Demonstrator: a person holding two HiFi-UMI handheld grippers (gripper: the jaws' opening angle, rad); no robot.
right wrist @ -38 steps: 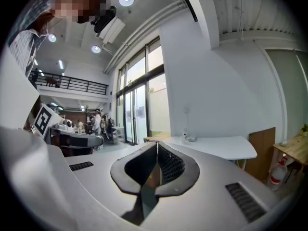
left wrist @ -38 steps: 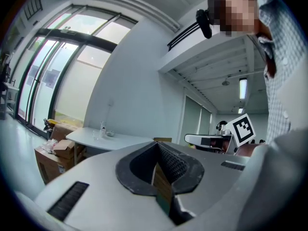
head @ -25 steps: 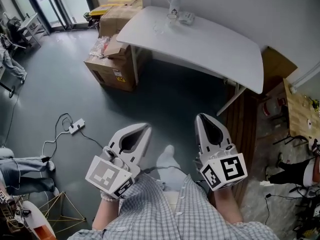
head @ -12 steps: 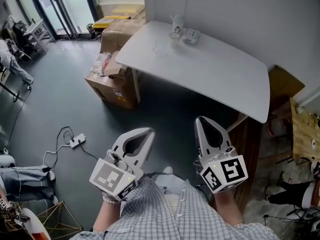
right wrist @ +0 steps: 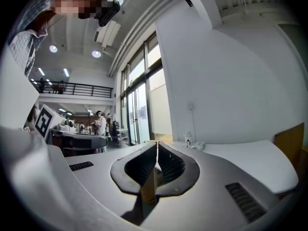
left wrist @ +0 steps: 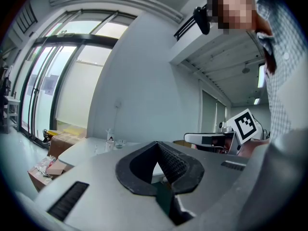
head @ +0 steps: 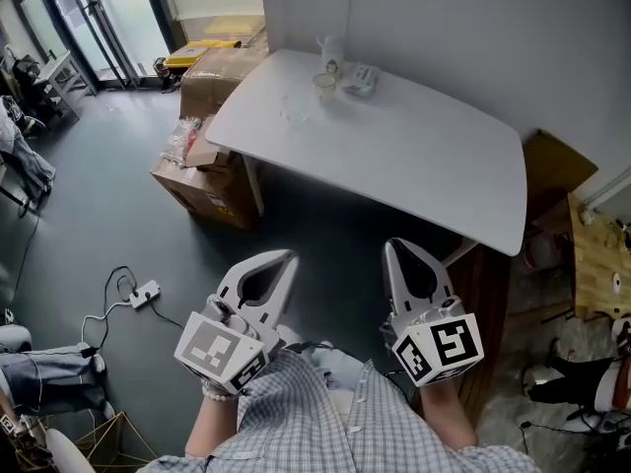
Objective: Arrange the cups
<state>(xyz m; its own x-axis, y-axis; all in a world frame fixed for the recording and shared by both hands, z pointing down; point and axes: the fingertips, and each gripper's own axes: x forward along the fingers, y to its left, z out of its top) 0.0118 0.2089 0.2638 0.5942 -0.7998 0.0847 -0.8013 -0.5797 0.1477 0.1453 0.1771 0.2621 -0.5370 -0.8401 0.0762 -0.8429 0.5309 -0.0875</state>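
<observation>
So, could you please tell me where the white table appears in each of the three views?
Head view: the white table fills the upper middle, slanting down to the right.
Left gripper view: the table sits left of centre, beyond the jaws.
Right gripper view: the table spreads right of centre.
Shared landmark: the cup cluster at its wall edge, also seen at and.

A small pale cup (head: 323, 84) is seen upright near the far edge of a white table (head: 424, 156). Just behind it stands what looks like a taller clear cup (head: 331, 53) (finer detail cannot be made out).
</observation>
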